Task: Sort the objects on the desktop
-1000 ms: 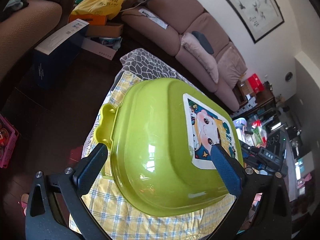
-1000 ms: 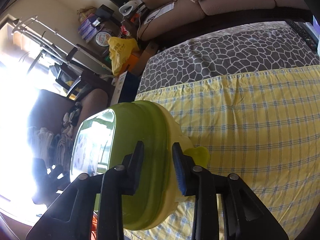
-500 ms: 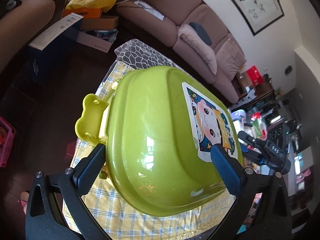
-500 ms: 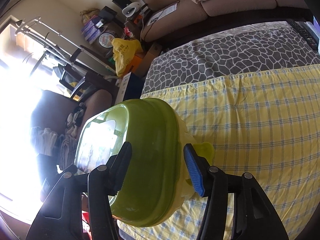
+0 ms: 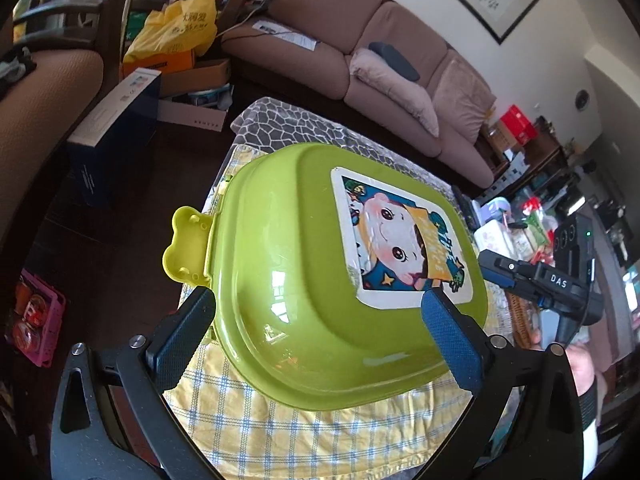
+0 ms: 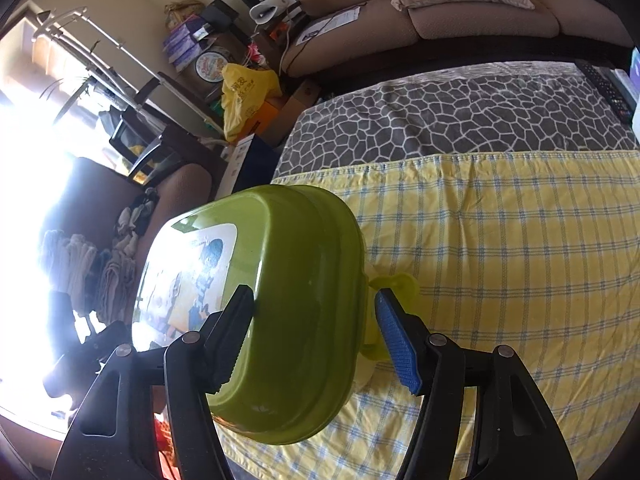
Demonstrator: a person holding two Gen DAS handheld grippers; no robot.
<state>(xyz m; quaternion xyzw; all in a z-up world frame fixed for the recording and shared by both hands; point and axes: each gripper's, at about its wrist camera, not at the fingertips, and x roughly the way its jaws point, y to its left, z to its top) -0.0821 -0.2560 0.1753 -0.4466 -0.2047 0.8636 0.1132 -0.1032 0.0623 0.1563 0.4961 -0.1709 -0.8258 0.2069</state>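
A lime-green plastic box [image 5: 304, 280] with a cartoon sticker on its lid and a bear-shaped latch tab [image 5: 188, 246] is held above the yellow checked cloth [image 5: 260, 424]. My left gripper [image 5: 320, 332] is spread wide and shut on the box's two sides. In the right wrist view the box [image 6: 288, 300] sits between the fingers of my right gripper [image 6: 316, 336], which is open, with a gap at the blue pad. The right gripper also shows in the left wrist view [image 5: 536, 284], at the box's right.
The table carries a yellow checked cloth [image 6: 500, 260] over a grey patterned one [image 6: 460, 112]. A brown sofa [image 5: 360, 56] stands behind. Boxes and a yellow bag [image 5: 176, 28] clutter the floor at left. Small items crowd the table's right end [image 5: 512, 236].
My right gripper has opened from a narrow grip on the box's rim to a wide stance. The box has tilted and risen in my left gripper, and its latch tab now stands out.
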